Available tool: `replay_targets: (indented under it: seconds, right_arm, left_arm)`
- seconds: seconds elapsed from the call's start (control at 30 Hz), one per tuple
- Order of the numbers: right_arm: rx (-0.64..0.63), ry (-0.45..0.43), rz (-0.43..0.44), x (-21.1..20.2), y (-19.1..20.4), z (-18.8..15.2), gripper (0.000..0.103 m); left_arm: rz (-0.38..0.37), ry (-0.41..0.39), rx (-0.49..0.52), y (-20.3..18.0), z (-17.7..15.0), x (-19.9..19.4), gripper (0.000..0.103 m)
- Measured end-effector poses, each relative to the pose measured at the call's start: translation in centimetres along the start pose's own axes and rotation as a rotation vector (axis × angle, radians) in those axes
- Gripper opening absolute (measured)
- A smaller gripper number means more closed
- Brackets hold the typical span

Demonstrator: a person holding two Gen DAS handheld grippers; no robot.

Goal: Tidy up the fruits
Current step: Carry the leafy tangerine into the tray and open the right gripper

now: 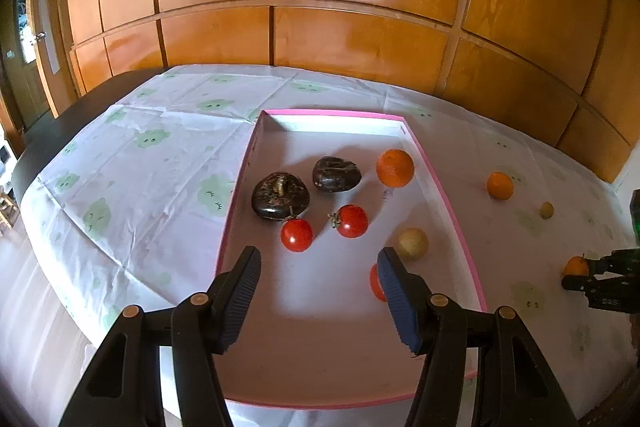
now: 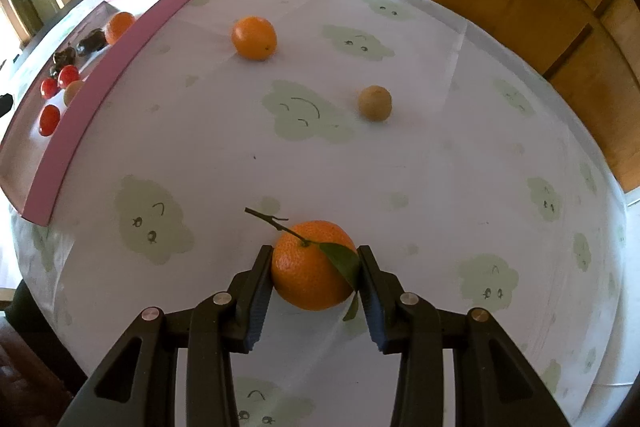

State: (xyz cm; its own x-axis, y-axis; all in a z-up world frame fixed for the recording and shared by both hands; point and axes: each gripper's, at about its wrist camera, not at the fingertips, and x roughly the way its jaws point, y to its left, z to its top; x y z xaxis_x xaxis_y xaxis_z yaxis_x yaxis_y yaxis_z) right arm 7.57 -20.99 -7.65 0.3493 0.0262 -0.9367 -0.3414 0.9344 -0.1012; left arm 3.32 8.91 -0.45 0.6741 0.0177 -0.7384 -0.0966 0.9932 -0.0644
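A pink-rimmed tray (image 1: pixel 448 203) holds two dark fruits (image 1: pixel 280 195), three red tomatoes (image 1: pixel 352 221), an orange (image 1: pixel 395 167) and a pale yellow fruit (image 1: pixel 413 243). My left gripper (image 1: pixel 318 261) is open and empty above the tray's near part. My right gripper (image 2: pixel 314 259) is shut on a mandarin with stem and leaf (image 2: pixel 310 267) that rests on the tablecloth. It also shows in the left wrist view (image 1: pixel 576 265). A loose orange (image 2: pixel 254 38) and a small brownish fruit (image 2: pixel 375 103) lie on the cloth beyond it.
The table has a white cloth with green cloud faces (image 2: pixel 304 111). The tray's pink wall (image 2: pixel 104 95) stands left of the right gripper. A wooden panel wall (image 1: pixel 320 7) runs behind the table. The table's dark edge (image 1: pixel 60 123) is at the left.
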Motion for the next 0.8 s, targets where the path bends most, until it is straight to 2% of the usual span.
replay_targets:
  seconds: [0.1, 0.23, 0.57, 0.8]
  right_arm:
    - [0.007, -0.002, 0.031, -0.3, 0.1, 0.2, 0.041]
    - [-0.008, -0.053, 0.093, -2.3, 1.7, 1.0, 0.041]
    - [-0.173, -0.221, 0.301, -7.5, 12.5, 3.8, 0.041]
    - [-0.262, -0.194, 0.295, -6.1, 17.6, 4.3, 0.041]
  left_arm:
    - [0.003, 0.001, -0.013, 0.6, 0.0, 0.0, 0.061]
    - [0.009, -0.004, -0.031, 1.5, 0.1, 0.0, 0.061]
    - [0.022, -0.007, -0.063, 2.8, 0.0, 0.0, 0.061]
    - [0.024, -0.011, -0.076, 3.7, 0.0, -0.1, 0.061]
